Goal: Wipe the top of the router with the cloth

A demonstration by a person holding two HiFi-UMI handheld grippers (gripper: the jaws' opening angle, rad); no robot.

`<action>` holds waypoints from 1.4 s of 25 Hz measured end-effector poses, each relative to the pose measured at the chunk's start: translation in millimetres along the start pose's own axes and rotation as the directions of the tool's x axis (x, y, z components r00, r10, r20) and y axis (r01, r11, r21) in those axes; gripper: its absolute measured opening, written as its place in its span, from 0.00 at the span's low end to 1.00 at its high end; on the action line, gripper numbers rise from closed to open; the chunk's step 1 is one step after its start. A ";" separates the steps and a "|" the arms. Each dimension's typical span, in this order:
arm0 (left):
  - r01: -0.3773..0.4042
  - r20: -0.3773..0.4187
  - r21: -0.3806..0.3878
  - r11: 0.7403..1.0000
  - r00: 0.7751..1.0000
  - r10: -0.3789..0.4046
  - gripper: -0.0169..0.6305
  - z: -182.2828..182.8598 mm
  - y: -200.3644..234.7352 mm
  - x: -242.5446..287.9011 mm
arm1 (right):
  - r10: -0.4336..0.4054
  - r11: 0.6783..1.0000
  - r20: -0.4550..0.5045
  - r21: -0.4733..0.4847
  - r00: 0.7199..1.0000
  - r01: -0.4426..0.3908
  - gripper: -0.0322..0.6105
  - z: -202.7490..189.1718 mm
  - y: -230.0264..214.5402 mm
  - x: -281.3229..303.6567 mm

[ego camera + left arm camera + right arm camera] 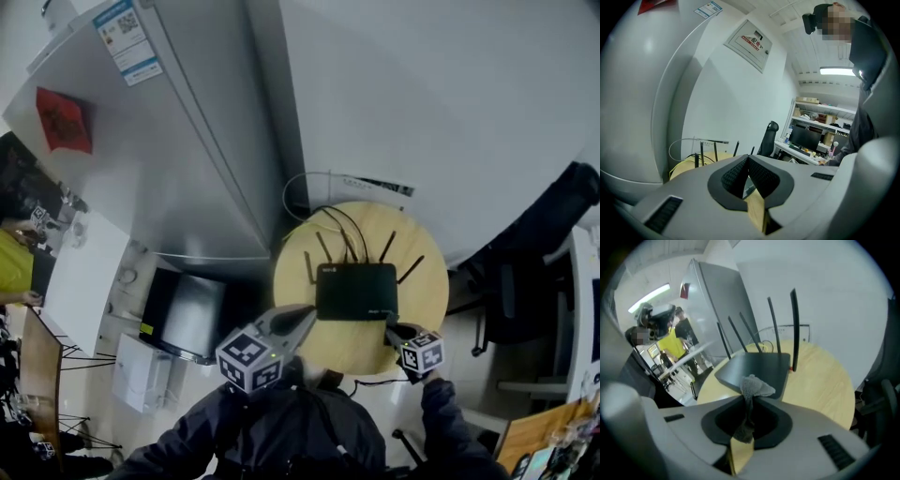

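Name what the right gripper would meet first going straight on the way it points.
Probably the black router: the right gripper, shut on the grey cloth, points at its top, so the cloth would touch it first; the gap is unclear.

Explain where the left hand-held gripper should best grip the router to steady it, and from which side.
Probably the thin left edge of the router, from the near left. It lies flat on the table; antennas crowd its far edge, and the right hand-held gripper, holding the cloth, occupies the near right corner. The left hand-held gripper must open first.
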State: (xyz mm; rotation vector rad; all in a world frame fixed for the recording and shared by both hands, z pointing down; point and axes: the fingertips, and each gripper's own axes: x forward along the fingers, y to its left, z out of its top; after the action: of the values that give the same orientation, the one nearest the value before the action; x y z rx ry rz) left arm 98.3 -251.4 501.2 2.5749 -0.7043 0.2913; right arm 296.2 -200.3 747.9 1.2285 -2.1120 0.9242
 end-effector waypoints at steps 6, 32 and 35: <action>0.038 0.037 0.027 0.999 0.999 -0.039 0.03 17.6 -4.8 3.2 | 0.027 0.996 0.309 0.074 0.951 -0.052 0.16 100.5 60.5 -62.9; 0.121 0.079 0.060 0.991 0.989 -0.126 0.03 37.5 -14.1 -3.2 | 0.106 0.991 0.536 -0.129 0.837 -0.043 0.16 225.1 182.2 -137.3; 0.114 0.082 0.060 0.992 0.990 -0.119 0.03 38.3 -11.3 -6.7 | 0.107 0.990 0.536 -0.135 0.838 -0.041 0.16 226.6 185.2 -136.3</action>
State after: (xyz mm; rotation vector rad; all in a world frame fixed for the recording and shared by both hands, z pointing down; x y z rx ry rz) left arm 101.7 -258.1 461.4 2.6825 -0.5798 0.1662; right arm 171.2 -237.0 452.5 1.4829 -2.6237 0.4968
